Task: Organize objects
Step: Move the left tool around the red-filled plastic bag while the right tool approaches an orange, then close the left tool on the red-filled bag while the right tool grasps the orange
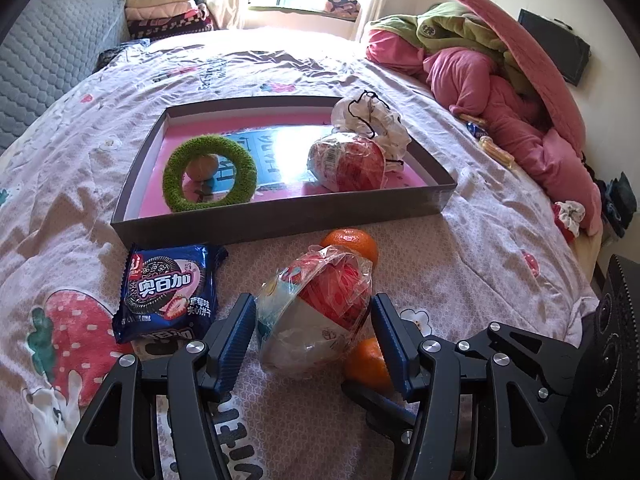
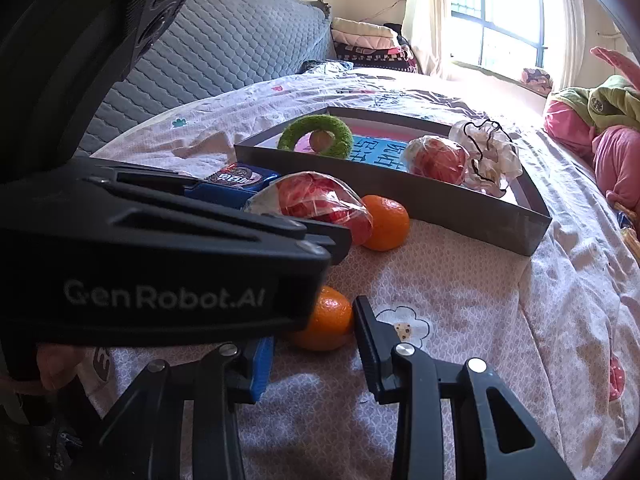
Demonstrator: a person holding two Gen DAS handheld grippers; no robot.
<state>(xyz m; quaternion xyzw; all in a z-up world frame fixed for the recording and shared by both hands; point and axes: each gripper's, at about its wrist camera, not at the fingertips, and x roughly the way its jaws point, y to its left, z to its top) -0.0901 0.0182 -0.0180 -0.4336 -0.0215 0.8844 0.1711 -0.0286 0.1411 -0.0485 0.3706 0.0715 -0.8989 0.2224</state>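
My left gripper (image 1: 314,320) is open, its jaws on either side of a plastic-wrapped red and white egg-shaped toy (image 1: 316,312) lying on the bed, not closed on it. Two oranges lie by it: one behind (image 1: 354,242), one by my right finger (image 1: 366,364). A blue cookie packet (image 1: 168,292) lies to the left. My right gripper (image 2: 316,340) is open around the near orange (image 2: 326,318); the other orange (image 2: 386,222) and wrapped toy (image 2: 320,200) lie beyond. The grey box (image 1: 280,216) holds a green ring (image 1: 210,174), a second wrapped toy (image 1: 348,164) and a white scrunchie (image 1: 372,120).
The bed has a pink flowered cover (image 1: 480,240). Pink and green blankets (image 1: 500,80) are piled at the right. A grey quilted headboard (image 1: 48,60) stands at the left. The left gripper's black body (image 2: 140,240) fills the left of the right wrist view.
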